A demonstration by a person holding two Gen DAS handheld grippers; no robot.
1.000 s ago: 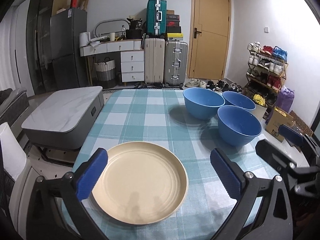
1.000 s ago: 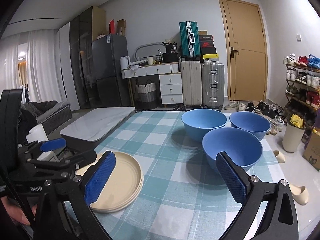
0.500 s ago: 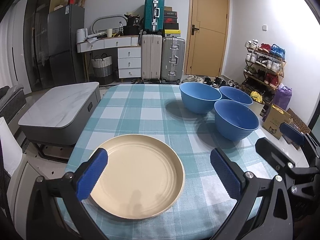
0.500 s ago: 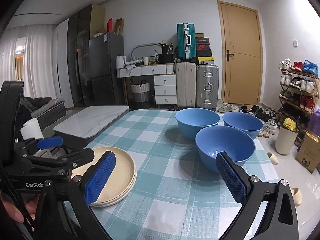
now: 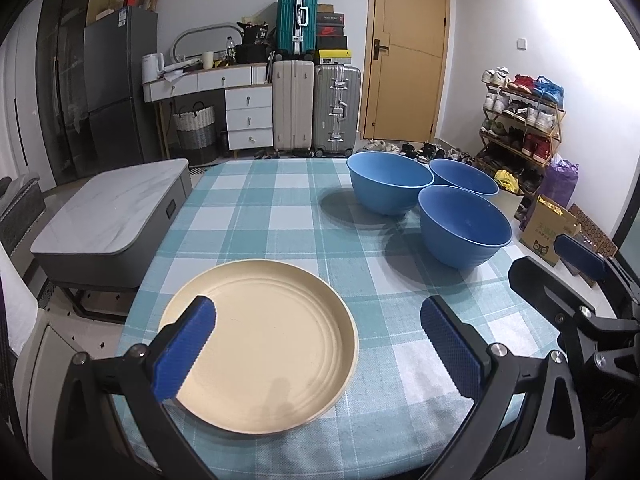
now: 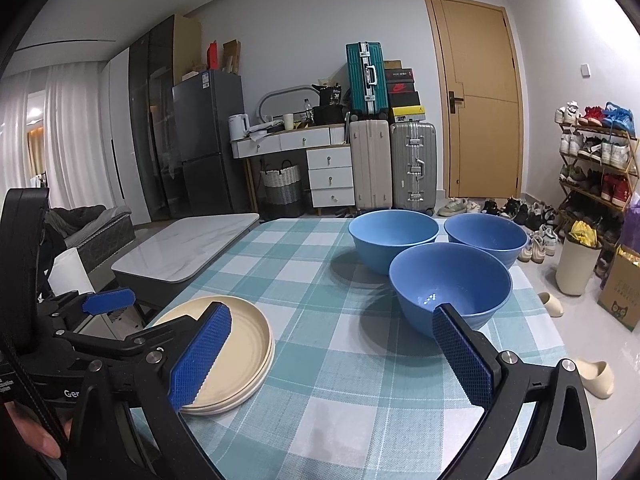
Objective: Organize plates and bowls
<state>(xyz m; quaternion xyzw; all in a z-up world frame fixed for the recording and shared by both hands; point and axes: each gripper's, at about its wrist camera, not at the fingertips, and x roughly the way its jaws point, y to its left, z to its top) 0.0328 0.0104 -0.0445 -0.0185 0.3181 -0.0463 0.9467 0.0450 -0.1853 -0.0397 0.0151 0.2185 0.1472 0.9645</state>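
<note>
A stack of cream plates [image 5: 264,344] [image 6: 236,356] lies near the front left of the checked tablecloth [image 5: 280,224] [image 6: 336,360]. Three blue bowls stand apart at the right: the nearest bowl [image 5: 464,228] [image 6: 450,286], a far left bowl [image 5: 390,186] [image 6: 394,238] and a far right bowl [image 5: 464,176] [image 6: 486,238]. My left gripper [image 5: 320,354] is open above the table's front edge, its left pad over the plates' rim. My right gripper [image 6: 332,354] is open and holds nothing, hovering short of the nearest bowl. The left gripper [image 6: 80,320] also shows in the right wrist view.
A low grey marble-topped table [image 5: 112,216] stands left of the dining table. Suitcases [image 5: 312,108], a white dresser [image 5: 224,100], a fridge [image 5: 116,92] and a door [image 5: 404,60] line the back wall. A shoe rack [image 5: 520,120] and cardboard box [image 5: 554,228] sit on the right.
Both grippers have drawn back and risen slightly from the table, so plates and bowls look a little farther away. Both stay open. No dish has moved.
</note>
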